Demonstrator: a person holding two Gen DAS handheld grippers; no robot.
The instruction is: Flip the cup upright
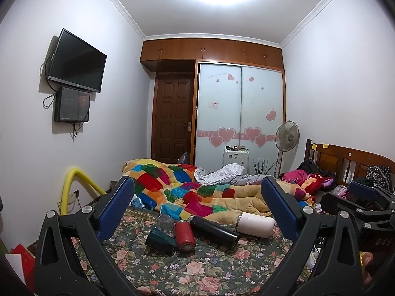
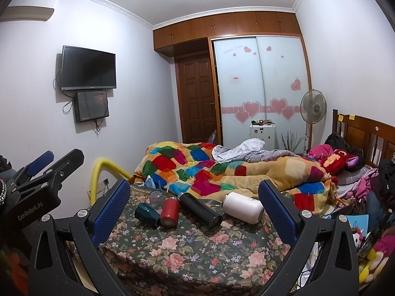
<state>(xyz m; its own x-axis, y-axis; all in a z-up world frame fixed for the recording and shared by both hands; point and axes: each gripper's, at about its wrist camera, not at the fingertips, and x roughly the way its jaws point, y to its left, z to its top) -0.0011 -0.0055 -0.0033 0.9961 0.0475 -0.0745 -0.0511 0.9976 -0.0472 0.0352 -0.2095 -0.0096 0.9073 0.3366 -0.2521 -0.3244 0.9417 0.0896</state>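
Observation:
Several cups lie on their sides on a floral cloth (image 1: pixel 202 266) (image 2: pixel 187 246): a dark teal cup (image 1: pixel 160 241) (image 2: pixel 147 212), a red cup (image 1: pixel 184 234) (image 2: pixel 169 211), a black flask (image 1: pixel 214 229) (image 2: pixel 200 211) and a white bottle (image 1: pixel 255 224) (image 2: pixel 243 207). A clear glass (image 1: pixel 165 222) (image 2: pixel 156 197) stands behind them. My left gripper (image 1: pixel 197 207) is open and empty, held back from the cups. My right gripper (image 2: pixel 193 203) is open and empty, also short of them. Each gripper shows at the edge of the other's view: the right one (image 1: pixel 355 202), the left one (image 2: pixel 47 170).
A patchwork quilt (image 1: pixel 187 185) (image 2: pixel 197 170) is piled just behind the cups. Clothes and plush toys (image 1: pixel 313 180) (image 2: pixel 340 162) lie at the right by a wooden headboard (image 1: pixel 345 160). A yellow tube (image 1: pixel 74 187) (image 2: pixel 103 170) stands at the left wall.

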